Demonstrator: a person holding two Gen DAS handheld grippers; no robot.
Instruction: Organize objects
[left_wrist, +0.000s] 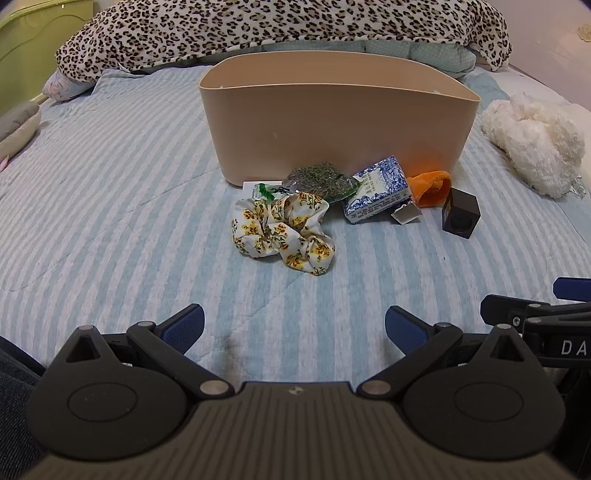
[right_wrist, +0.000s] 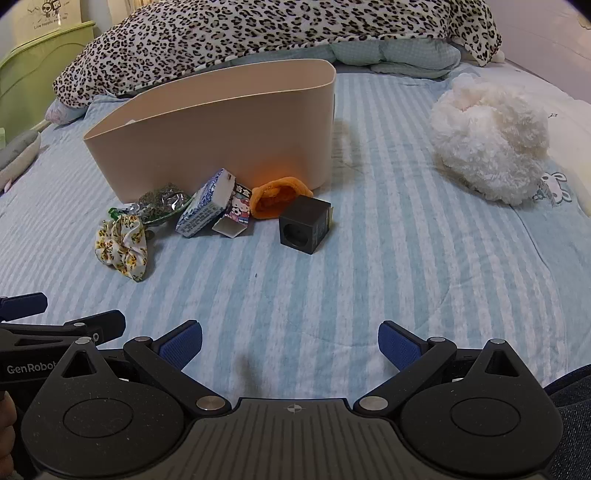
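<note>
Tongs, left (left_wrist: 294, 329) and right (right_wrist: 290, 344), are spread wide, empty, at lower frame. Striped bed (right_wrist: 369, 277) lies bare between them and clutter (left_wrist: 284, 229) lined along the bin (left_wrist: 332, 136), mid-frame.

Beige bin (left_wrist: 340, 136) upright on bed; floral scrunchie (left_wrist: 282, 232), herb packet (left_wrist: 321, 181), blue-white box (left_wrist: 376, 188), orange cloth (left_wrist: 430, 186), black cube (left_wrist: 460, 214) before it.

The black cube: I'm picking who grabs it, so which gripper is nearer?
Right. The black cube lies just left of the right gripper; from the left gripper it's far right.
</note>
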